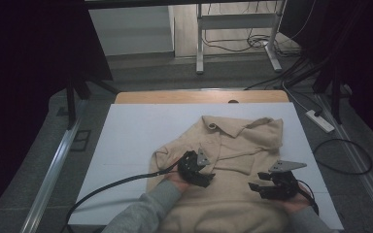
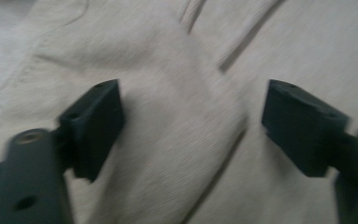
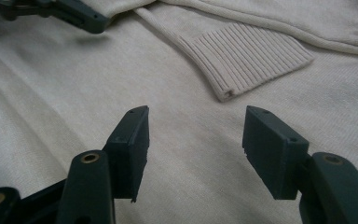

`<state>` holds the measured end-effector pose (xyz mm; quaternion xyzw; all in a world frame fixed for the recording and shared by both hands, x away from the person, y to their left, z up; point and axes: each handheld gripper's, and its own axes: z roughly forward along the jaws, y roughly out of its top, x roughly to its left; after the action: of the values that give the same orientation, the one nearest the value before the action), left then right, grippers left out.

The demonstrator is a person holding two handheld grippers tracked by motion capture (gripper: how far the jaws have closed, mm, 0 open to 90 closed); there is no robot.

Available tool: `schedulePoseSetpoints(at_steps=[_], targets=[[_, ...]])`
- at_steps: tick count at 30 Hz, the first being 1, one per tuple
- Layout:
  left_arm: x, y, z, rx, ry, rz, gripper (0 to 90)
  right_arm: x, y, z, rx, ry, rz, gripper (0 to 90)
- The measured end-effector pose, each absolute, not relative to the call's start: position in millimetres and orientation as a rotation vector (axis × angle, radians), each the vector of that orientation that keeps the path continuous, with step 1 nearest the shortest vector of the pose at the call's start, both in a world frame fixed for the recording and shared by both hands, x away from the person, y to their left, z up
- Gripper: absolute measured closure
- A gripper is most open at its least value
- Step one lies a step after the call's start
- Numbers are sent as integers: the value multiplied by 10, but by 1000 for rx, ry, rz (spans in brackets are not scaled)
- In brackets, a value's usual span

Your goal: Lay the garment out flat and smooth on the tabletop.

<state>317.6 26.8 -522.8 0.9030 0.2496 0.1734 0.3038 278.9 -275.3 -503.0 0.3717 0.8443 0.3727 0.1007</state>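
Note:
A beige knitted polo sweater [image 1: 238, 141] lies spread on the white table cover [image 1: 126, 141], collar toward the far side, one sleeve folded across the chest. My left gripper [image 1: 203, 178] rests on the sweater's left side. In the left gripper view it [image 2: 191, 126] is open, with a raised fold of the knit [image 2: 182, 130] between the jaws; the right pad stands clear of it. My right gripper [image 1: 258, 189] hovers low over the lower right of the sweater, open [image 3: 196, 149], with flat fabric beneath. The ribbed sleeve cuff [image 3: 251, 60] lies just ahead of it, and the left gripper [image 3: 74, 14] shows beyond.
A black cable [image 1: 107, 187] trails from the left gripper off the table's near left. A wooden table edge [image 1: 199, 97] shows past the white cover. On the floor to the right lie a power strip [image 1: 320, 121] and a looped cable [image 1: 345, 160]. A metal frame [image 1: 238, 34] stands behind.

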Motion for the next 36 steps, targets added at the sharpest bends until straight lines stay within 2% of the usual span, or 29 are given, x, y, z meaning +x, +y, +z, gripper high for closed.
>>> schedulePoseSetpoints(at_steps=[2, 5, 8, 10, 14, 21, 29, 36], targets=[[3172, 294, -5220, 2400, 649, 480, 377, 2792, -2758, -5034, 1100, 2492, 1100, 411], [3166, 336, -5208, 2415, 620, 527, 570, 2794, -2766, -5033, 1098, 2490, 1099, 411], [3217, 428, -5157, 2385, 643, 413, 715, 2792, -2778, -5023, 1101, 2484, 1099, 411], [3258, 506, -5127, 2361, 655, 347, 761, 2794, -2794, -5016, 1108, 2478, 1101, 411], [3309, 665, -5025, 2284, 684, 298, 777, 2805, -2824, -5015, 1125, 2467, 1099, 411], [3456, 975, -4765, 2206, 746, 386, 778, 2802, -2826, -5014, 1125, 2455, 1102, 410], [4038, 1575, -4620, 2081, 940, 372, 778, 2806, -2827, -5022, 1127, 2463, 1098, 406], [4545, 2014, -4705, 2069, 1110, 474, 779, 2824, -2828, -5040, 1136, 2470, 1090, 404]])
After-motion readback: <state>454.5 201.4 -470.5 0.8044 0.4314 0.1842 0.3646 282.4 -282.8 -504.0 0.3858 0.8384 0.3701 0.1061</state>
